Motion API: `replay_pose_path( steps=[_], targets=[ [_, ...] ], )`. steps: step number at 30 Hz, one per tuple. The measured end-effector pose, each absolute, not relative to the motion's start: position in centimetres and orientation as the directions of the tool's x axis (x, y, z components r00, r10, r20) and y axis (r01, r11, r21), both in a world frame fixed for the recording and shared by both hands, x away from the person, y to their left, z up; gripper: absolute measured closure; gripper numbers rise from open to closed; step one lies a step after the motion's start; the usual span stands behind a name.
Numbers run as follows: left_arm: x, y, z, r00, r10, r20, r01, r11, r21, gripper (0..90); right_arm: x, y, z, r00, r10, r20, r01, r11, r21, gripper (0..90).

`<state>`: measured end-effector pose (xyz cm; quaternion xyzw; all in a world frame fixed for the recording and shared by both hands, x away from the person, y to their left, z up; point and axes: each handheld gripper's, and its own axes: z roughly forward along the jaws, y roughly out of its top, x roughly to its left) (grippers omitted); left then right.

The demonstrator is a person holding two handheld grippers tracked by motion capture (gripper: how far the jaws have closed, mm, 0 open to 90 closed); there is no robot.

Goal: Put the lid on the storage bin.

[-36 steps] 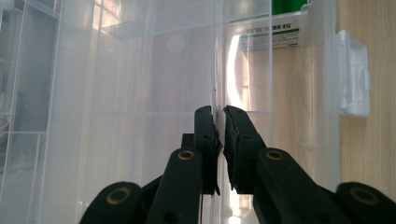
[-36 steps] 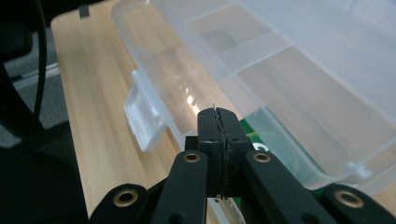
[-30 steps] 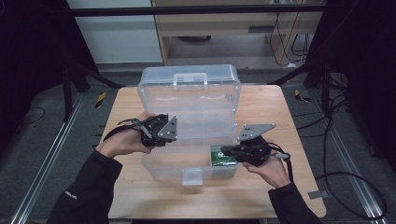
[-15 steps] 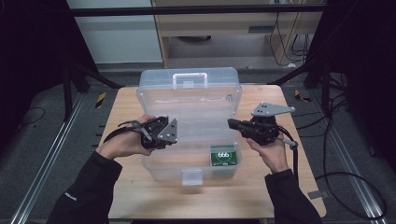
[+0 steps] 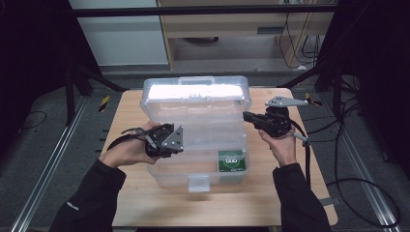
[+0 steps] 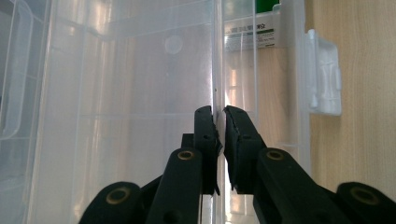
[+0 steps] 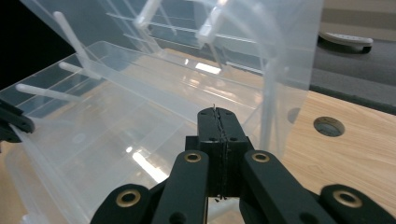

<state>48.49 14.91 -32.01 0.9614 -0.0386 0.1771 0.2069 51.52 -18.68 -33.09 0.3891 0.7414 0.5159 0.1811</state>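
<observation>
A clear plastic box (image 5: 159, 170) stands on the wooden table (image 5: 125, 111) with its lid (image 5: 193, 94) raised at the back. A green packet (image 5: 232, 161) lies in the box's front right corner. My left gripper (image 5: 183, 141) is shut on the thin clear wall (image 6: 217, 70) at the box's left side, and the left gripper view shows its jaws (image 6: 219, 121) pinching that wall. My right gripper (image 5: 245, 116) hovers by the lid's right edge, pointing left. Its jaws (image 7: 215, 116) are shut with nothing between them, just short of the lid (image 7: 224, 42).
The box's white latch (image 5: 198, 182) hangs at the front middle, and shows as the latch (image 6: 324, 79) beside the wall. A round hole (image 7: 329, 126) sits in the table to the right of the box. Black cables trail from both grippers.
My right gripper has left the green packet in the box's front right corner and risen back toward the lid's right edge. The left hand and the box have stayed put.
</observation>
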Motion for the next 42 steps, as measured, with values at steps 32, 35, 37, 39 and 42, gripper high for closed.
replay_pose_path(
  steps=[32, 35, 37, 39, 42],
  targets=[
    [47.5, 14.3, -33.1, 0.957, 0.141, 0.252, -0.058, -0.761, 0.646, 57.4, 49.9, -19.7, -34.6, -0.660, 0.733, 0.165, 0.409, 0.166, 0.897, 90.0],
    [47.4, 14.6, -33.6, 0.956, 0.169, 0.240, -0.037, -0.740, 0.671, 57.6, 49.8, -19.7, -34.7, -0.663, 0.731, 0.165, 0.410, 0.170, 0.896, 90.0],
    [47.3, 14.8, -33.8, 0.957, 0.191, 0.219, -0.020, -0.710, 0.704, 57.5, 49.7, -19.7, -34.8, -0.664, 0.729, 0.165, 0.410, 0.171, 0.896, 90.0],
    [47.2, 14.9, -34.0, 0.958, 0.205, 0.200, -0.009, -0.677, 0.736, 56.6, 49.7, -19.7, -34.9, -0.664, 0.729, 0.166, 0.408, 0.167, 0.897, 90.0],
    [47.2, 14.9, -34.3, 0.958, 0.212, 0.192, -0.001, -0.667, 0.745, 55.3, 49.7, -19.7, -35.0, -0.666, 0.726, 0.170, 0.412, 0.168, 0.896, 90.0]
  ],
)
